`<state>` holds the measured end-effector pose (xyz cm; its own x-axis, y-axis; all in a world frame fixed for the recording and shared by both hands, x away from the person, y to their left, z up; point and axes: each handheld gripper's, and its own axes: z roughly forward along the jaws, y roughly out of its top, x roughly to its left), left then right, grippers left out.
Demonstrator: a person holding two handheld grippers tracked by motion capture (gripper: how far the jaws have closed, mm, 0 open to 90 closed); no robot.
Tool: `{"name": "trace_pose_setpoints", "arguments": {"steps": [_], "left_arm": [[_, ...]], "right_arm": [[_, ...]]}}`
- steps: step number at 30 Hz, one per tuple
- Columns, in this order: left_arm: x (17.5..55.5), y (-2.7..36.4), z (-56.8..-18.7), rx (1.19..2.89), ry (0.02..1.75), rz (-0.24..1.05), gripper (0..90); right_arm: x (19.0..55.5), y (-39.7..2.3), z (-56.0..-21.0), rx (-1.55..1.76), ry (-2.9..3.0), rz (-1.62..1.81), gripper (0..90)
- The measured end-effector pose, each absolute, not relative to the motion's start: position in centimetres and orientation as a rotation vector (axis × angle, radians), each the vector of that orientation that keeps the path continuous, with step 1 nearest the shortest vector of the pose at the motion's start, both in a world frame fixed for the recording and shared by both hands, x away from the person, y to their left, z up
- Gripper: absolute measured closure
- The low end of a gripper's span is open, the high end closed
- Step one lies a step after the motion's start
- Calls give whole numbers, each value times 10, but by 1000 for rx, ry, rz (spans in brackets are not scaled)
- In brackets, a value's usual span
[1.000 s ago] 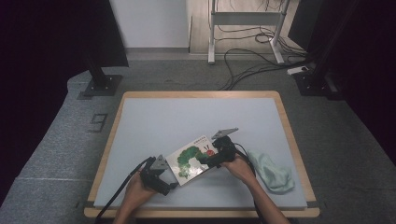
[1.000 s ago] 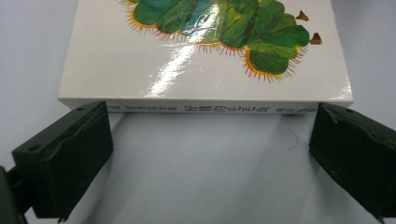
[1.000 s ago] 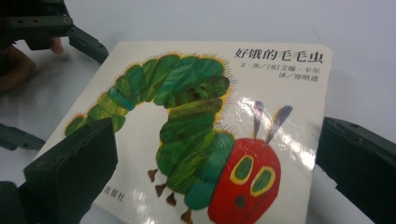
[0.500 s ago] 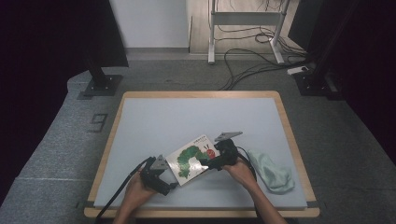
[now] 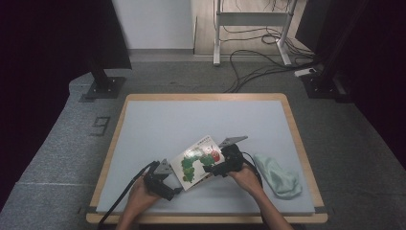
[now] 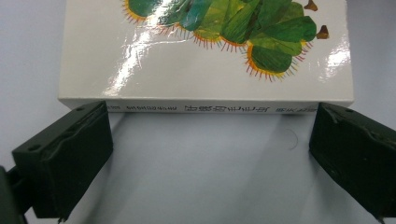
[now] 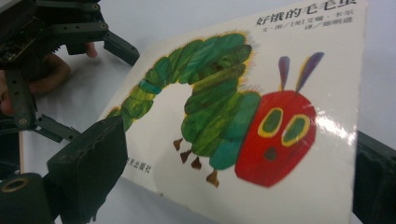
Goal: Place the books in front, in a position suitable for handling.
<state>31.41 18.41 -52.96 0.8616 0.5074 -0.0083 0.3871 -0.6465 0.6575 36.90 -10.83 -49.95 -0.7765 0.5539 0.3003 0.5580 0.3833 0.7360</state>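
Little has shifted since the earlier frames: the right gripper [image 5: 207, 168] has edged slightly along the book [image 5: 197, 161], and its jaws have just been closing a little, with the book's cover between them. The left gripper [image 5: 178, 187] sits where it was.

The book lies on the table [image 5: 158, 120], near the front edge and about midway between its sides, turned at an angle. Its white cover shows a green caterpillar [image 7: 210, 102] with a red head. A pale cloth [image 5: 278, 175] lies on the table to the book's right, just beyond the person's right hand [image 5: 245, 176].

In the right gripper view the cover looks raised off the table at the near side, and the two black jaws stand one at each side of it, wide apart. Whether the pads already press on the cover is hard to tell from this view; they seem not to, so the claw reads as released around the cover.

In the left gripper view the jaws are spread wide on either side of the book's spine [image 6: 205, 107], which lies just ahead of the tips. Nothing is between the pads, so this claw is released. The left hand [image 5: 139, 196] holds it low over the table at the book's near left corner.
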Motion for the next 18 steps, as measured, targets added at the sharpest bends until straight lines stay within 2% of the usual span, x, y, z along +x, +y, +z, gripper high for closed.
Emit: {"name": "trace_pose_setpoints", "arguments": {"steps": [12, 18], "left_arm": [[314, 184, -530, 2352, 644, 230, 0], [314, 184, -530, 2352, 645, 230, 0]], "right_arm": [[403, -95, -492, -962, -2713, -1263, 152], [416, -92, -490, -926, -2728, -1223, 274]]}}
